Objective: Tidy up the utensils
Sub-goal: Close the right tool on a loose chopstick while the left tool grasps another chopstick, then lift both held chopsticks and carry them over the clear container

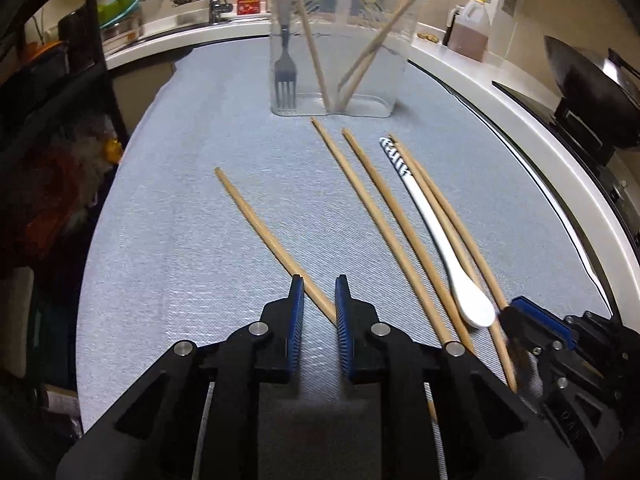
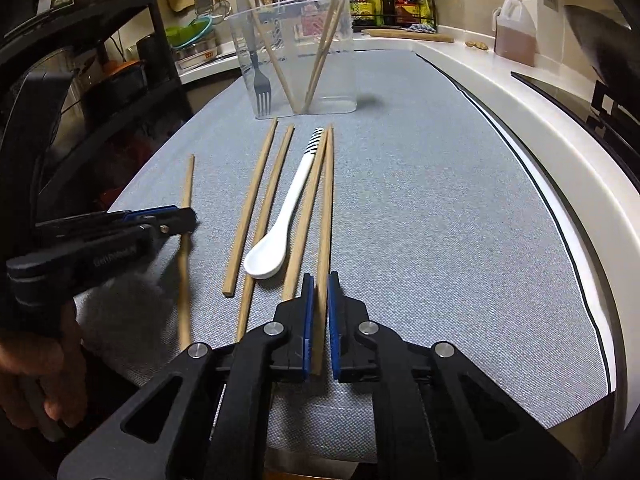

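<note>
Right wrist: right tongs (image 2: 319, 284) grip chopstick (image 2: 325, 216); clear container (image 2: 294, 56) holds fork (image 2: 262, 88).

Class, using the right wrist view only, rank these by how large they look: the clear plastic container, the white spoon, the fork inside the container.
1. Clear plastic container
2. White spoon
3. Fork
The spoon lies nearer the camera, so its lead over the fork is unsure.

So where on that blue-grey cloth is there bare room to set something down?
The blue-grey cloth is bare between the rightmost wooden chopstick and the white counter edge. It is crowded from the white ceramic spoon to the clear plastic holder.
</note>
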Motion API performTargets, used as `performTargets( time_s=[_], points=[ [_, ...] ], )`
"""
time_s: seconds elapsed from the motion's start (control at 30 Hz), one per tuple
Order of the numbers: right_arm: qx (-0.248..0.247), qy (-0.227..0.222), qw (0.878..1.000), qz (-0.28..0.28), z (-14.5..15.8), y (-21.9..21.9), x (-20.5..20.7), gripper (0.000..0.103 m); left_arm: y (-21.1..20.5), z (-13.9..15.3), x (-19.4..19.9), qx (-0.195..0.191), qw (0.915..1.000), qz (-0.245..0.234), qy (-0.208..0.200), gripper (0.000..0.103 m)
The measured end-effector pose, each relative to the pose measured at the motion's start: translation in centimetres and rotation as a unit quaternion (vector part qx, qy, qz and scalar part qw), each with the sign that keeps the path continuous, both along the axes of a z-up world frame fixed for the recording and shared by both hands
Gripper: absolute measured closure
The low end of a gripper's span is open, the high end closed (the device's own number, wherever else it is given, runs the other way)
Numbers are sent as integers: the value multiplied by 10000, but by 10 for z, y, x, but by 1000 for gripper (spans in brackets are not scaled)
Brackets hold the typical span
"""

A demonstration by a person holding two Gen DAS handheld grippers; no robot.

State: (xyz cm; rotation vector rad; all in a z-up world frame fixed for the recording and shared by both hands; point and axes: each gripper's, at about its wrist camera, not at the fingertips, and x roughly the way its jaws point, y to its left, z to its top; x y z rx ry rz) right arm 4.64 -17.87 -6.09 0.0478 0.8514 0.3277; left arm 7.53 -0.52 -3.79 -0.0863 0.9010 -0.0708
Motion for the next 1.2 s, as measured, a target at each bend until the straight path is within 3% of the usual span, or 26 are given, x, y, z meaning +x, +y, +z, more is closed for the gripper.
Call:
performTargets(
  time_s=[0.27,0.37,0.43,0.5,0.7,0.77,0.8,0.87,1.2],
  points=[
    [-69,32,9996,-280,1,-12,-2,96,22,7,24,27,9999,57,105,92],
    [-59,58,9995,-295,1,-14,-3,96,32,8,27,-203,9996,164,125,92],
    [-31,68,9996,-280,1,-15,-3,96,34,8,24,-393,9990,189,90,86],
    [-2,69,9996,-277,1,-16,-5,95,28,9,17,-491,9987,120,-6,67],
    [-4,51,9996,-274,1,-16,-6,95,1,-3,-6,-98,9999,-100,-38,63],
    [15,56,9996,-276,1,-16,-7,95,-3,-5,-10,149,9998,-112,-65,69],
    [21,55,9996,-279,1,-17,-7,95,-4,-5,-10,205,9996,-153,-84,86],
    [11,44,9996,-279,1,-17,-8,95,-3,-4,-7,310,9993,-199,-93,95],
    [-4,-2,9996,-283,1,-16,-10,95,21,-2,-5,-68,9999,-96,-90,95]
  ],
)
